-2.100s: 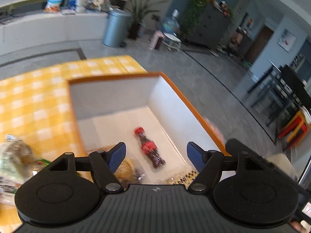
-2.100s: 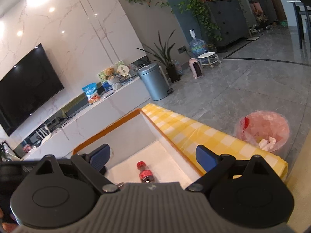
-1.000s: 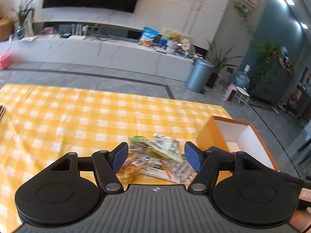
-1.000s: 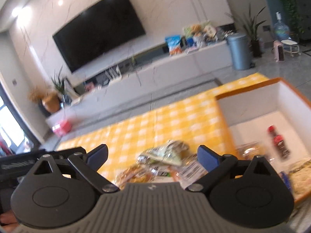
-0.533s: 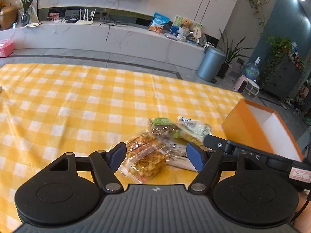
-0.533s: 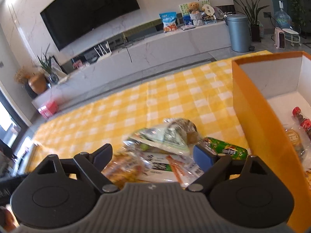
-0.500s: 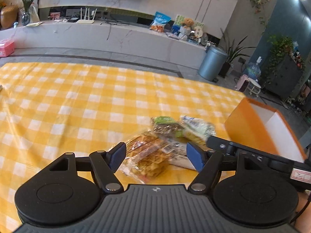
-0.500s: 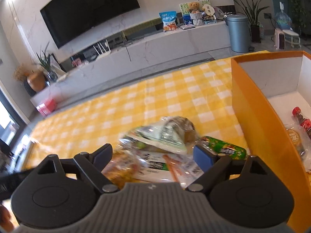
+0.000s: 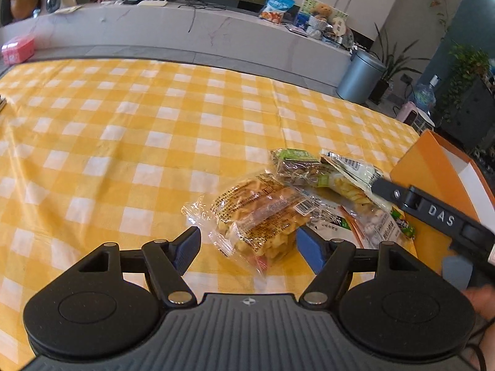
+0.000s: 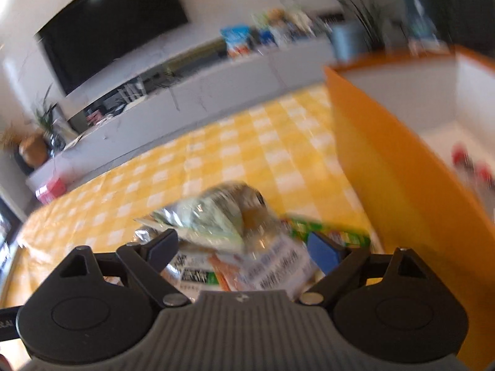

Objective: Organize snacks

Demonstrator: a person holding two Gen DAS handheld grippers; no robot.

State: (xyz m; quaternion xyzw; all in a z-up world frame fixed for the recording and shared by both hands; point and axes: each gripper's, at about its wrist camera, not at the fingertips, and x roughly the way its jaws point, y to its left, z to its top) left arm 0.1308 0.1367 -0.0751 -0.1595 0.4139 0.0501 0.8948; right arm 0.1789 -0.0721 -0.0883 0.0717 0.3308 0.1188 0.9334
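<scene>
A pile of snack packets lies on the yellow checked tablecloth (image 9: 154, 130). My left gripper (image 9: 247, 247) is open, its blue pads on either side of a clear pack of waffle pastry (image 9: 256, 213), not closed on it. Beyond lie a green-labelled packet (image 9: 297, 164) and a pale packet (image 9: 349, 173). My right gripper (image 10: 244, 247) is open, low over the same pile, straddling a white-labelled packet (image 10: 275, 266) below a pale green bag (image 10: 210, 213). The right gripper's arm (image 9: 433, 213) crosses the left wrist view. The right wrist view is blurred.
An orange box with a white inside (image 10: 386, 160) (image 9: 433, 167) stands right of the pile; a red-capped bottle (image 10: 467, 160) lies in it. Beyond the table are a white TV bench (image 9: 185, 27), a grey bin (image 9: 360, 77) and plants.
Both grippers swung from over the orange box to the snack pile. In the last half second both dropped closer to the packets; the right one is still moving.
</scene>
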